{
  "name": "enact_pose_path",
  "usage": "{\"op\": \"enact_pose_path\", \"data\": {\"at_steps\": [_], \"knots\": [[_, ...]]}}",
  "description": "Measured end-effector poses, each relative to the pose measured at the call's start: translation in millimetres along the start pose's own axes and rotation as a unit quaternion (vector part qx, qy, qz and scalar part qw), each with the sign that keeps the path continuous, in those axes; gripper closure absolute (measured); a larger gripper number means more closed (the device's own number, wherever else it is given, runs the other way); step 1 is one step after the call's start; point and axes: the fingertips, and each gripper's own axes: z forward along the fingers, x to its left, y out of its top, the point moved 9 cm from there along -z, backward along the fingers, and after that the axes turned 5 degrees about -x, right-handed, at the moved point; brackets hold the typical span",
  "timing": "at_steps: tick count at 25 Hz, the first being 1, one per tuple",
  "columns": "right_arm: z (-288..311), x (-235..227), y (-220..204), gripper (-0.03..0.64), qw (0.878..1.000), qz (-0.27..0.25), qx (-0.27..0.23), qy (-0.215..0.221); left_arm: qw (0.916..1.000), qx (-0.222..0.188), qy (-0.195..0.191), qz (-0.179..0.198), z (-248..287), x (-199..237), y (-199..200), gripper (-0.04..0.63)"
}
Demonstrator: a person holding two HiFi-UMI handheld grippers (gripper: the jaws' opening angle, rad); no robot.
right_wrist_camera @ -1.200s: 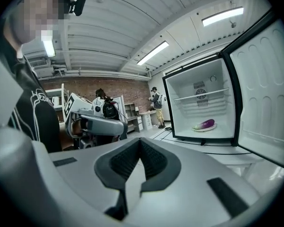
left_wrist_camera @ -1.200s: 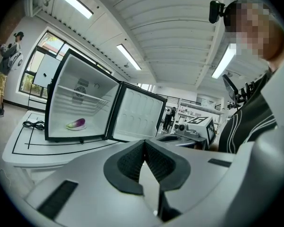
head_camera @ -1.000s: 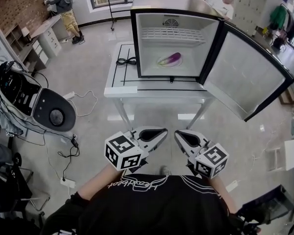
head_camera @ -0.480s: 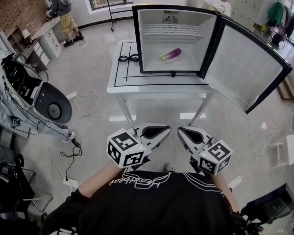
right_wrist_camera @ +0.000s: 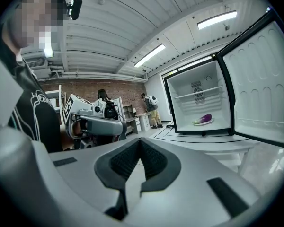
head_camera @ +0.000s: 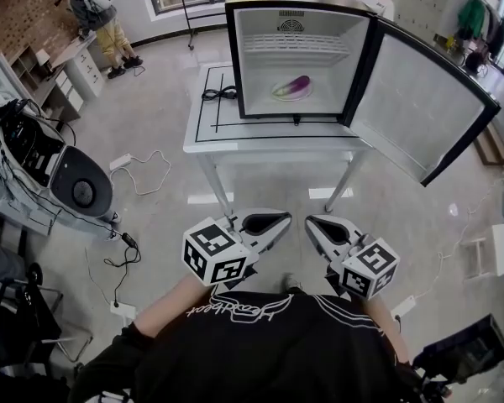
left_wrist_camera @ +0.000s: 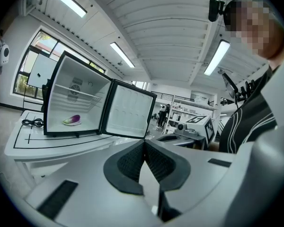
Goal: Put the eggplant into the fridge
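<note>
Left tool: pads pressed together with nothing between them. It is held low and close to the person's chest, pointing toward the fridge, which reads as a rest pose rather than a reach.
Right tool: pads likewise pressed together and empty, level with the left one and just beside it. Neither carries anything because the task's thing is already put away.
Floor: an open stretch lies between the tools and the surface, so both tools are well apart from the fridge. Loose cables trail off to the left, outside the direct line.
Machine: a round-based unit stands at the left, beside the cables and clear of the path.
Surface: a white table carrying the fridge, with a coiled black cord just left of it.
Door: swung wide to the right, leaving the compartment exposed. It is probably the one thing left to deal with.
Fridge: small and white inside, with a wire shelf high up.
Eggplant: purple, lying on a pale plate on the fridge's bottom, below the shelf — inside, where the task wants it.
People: standing at the far wall, well away.
</note>
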Motion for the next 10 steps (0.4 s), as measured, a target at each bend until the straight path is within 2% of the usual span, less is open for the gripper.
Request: {"op": "enact_pose_path", "data": {"at_steps": [10], "knots": [[-0.7, 2.3, -1.8, 0.608, 1.0, 0.0, 0.003, -0.004, 1.0, -0.002, -0.002, 0.001, -4.2, 1.7, 0.5, 0.586]]}}
